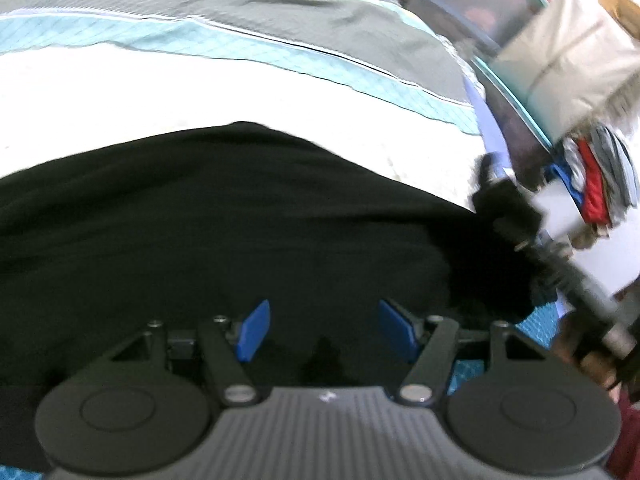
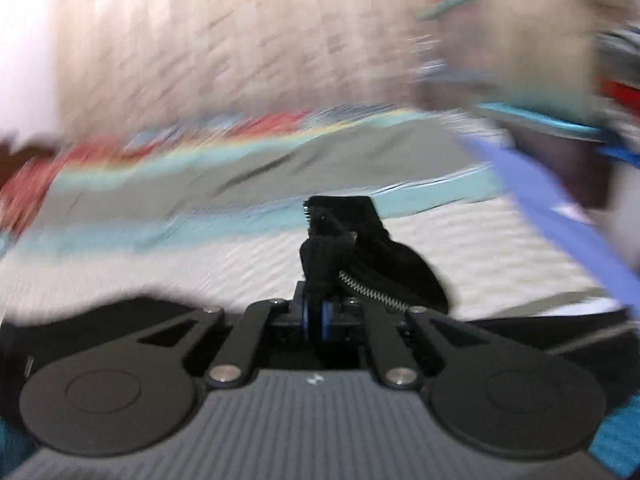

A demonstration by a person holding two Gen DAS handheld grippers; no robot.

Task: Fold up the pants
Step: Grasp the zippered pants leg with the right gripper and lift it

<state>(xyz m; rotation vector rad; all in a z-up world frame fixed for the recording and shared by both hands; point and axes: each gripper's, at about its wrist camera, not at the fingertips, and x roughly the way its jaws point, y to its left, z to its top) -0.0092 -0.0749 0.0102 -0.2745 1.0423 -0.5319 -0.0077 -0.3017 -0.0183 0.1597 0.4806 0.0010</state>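
Note:
Black pants (image 1: 208,224) lie spread across a bed with a white, teal and grey cover (image 1: 200,80). My left gripper (image 1: 324,330) is open just above the black fabric, blue pads apart, holding nothing. My right gripper (image 2: 314,316) is shut on the pants' zipper end (image 2: 360,256), with a fold of black cloth and silver zipper teeth sticking up past the pads. In the left wrist view the right gripper (image 1: 500,200) shows at the pants' right edge, lifting the cloth there. The right wrist view is motion-blurred.
A clear plastic bin with a teal rim (image 1: 516,92) stands past the bed's right edge, with a pile of folded coloured clothes (image 1: 596,184) and a white cloth bundle (image 1: 572,56) beside it. A blue strap (image 2: 560,216) runs along the bed edge.

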